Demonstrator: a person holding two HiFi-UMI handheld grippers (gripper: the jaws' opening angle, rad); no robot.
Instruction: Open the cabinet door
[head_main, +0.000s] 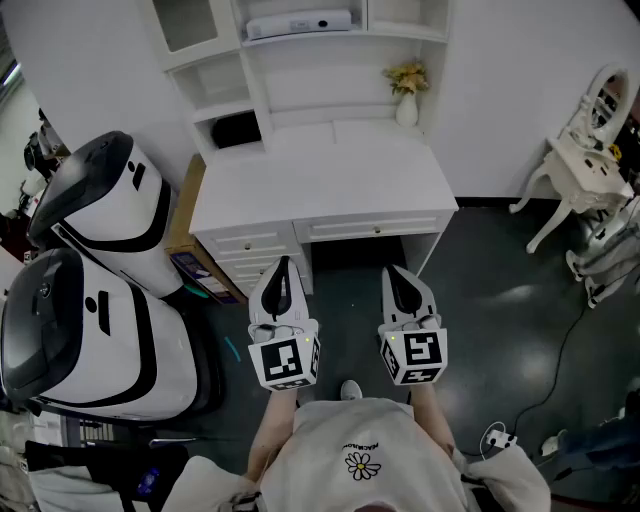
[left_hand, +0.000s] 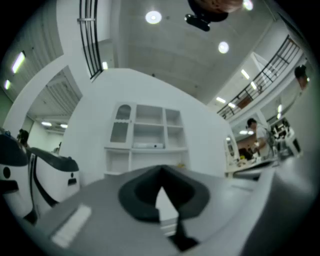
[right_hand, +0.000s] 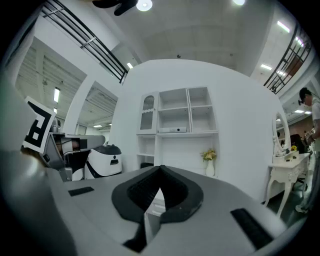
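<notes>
The left gripper (head_main: 283, 268) and the right gripper (head_main: 401, 275) each had jaws pressed together on nothing, side by side, near the white desk (head_main: 330, 180). Beyond it, the cabinet door (right_hand: 148, 114) stood closed at the shelf unit's (right_hand: 187, 133) upper left, long axis upright, facing the person; the head view cut off its top.

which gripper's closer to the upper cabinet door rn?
Left. The left gripper hangs short of the desk, slightly right of the cabinet door; the right gripper is beside it, farther right.

cabinet door (head_main: 187, 22): top cut by edge, handle too small | white machine (head_main: 100, 350): cut at left
</notes>
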